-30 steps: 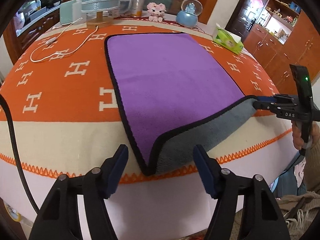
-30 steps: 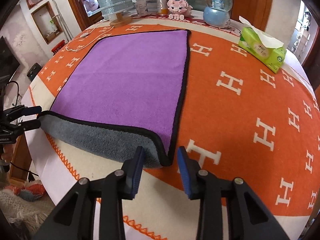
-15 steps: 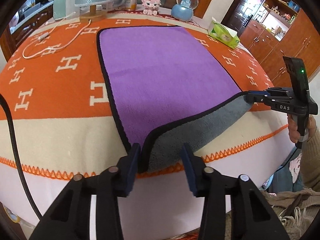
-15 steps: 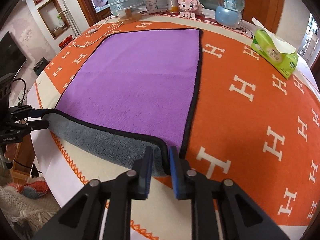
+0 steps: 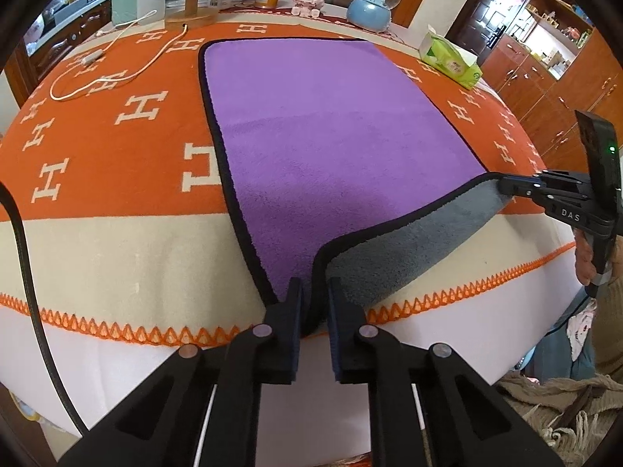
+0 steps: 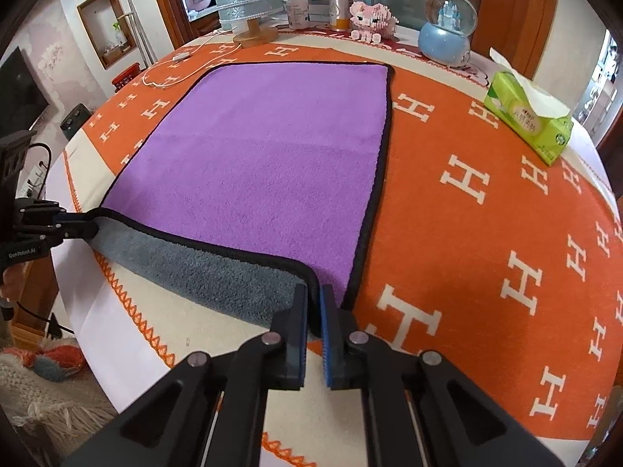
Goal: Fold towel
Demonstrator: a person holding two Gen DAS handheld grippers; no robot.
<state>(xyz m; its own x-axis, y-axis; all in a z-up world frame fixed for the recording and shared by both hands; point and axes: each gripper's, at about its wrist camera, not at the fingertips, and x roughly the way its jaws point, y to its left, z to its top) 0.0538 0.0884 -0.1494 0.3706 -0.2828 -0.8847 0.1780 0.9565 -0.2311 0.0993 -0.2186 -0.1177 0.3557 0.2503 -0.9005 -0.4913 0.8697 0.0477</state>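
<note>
A purple towel (image 5: 331,128) with a black hem and grey underside lies flat on the orange table cover; it also shows in the right wrist view (image 6: 264,155). Its near edge is lifted, showing the grey underside (image 5: 393,249). My left gripper (image 5: 314,299) is shut on the towel's near left corner. My right gripper (image 6: 314,303) is shut on the near right corner. Each gripper shows in the other's view, the right one at the right (image 5: 518,186) and the left one at the left (image 6: 74,229).
A round table (image 6: 486,194) carries an orange H-pattern cover. At the back stand a lamp base (image 6: 255,33), bottles, a pink toy (image 6: 372,19) and a snow globe (image 6: 447,35). A green tissue pack (image 6: 525,120) lies right; a white cable (image 5: 113,74) lies left.
Both grippers have moved in onto the near corners and closed on them; the left jaws went from wide open to shut. The near hem is raised a little more.
</note>
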